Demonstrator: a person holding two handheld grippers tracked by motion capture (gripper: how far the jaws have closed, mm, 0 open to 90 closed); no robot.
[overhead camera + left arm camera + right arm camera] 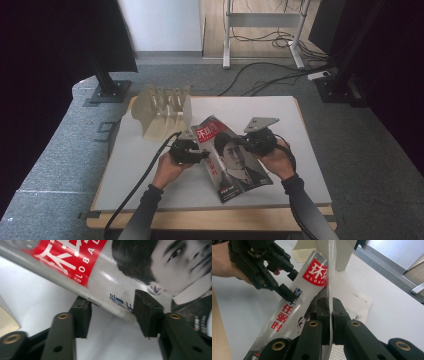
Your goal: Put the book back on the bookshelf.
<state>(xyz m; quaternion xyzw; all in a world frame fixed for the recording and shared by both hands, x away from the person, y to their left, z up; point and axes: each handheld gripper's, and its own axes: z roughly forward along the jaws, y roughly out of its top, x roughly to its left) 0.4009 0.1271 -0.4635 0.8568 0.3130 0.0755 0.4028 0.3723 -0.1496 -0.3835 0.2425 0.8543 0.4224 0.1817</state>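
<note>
Above the tabletop [150, 165], the right hand-held gripper [330, 312] pinches the magazine [235, 160]; the left hand-held gripper [112, 312], half-open around its edge, should clamp squarely.

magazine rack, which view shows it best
The high view: the whole beige magazine rack stands behind the magazine. The right gripper view catches part of it beyond the magazine; the left gripper view just a beige corner.

Magazine [232, 160] on white table [150, 165], gripper each side.
</note>
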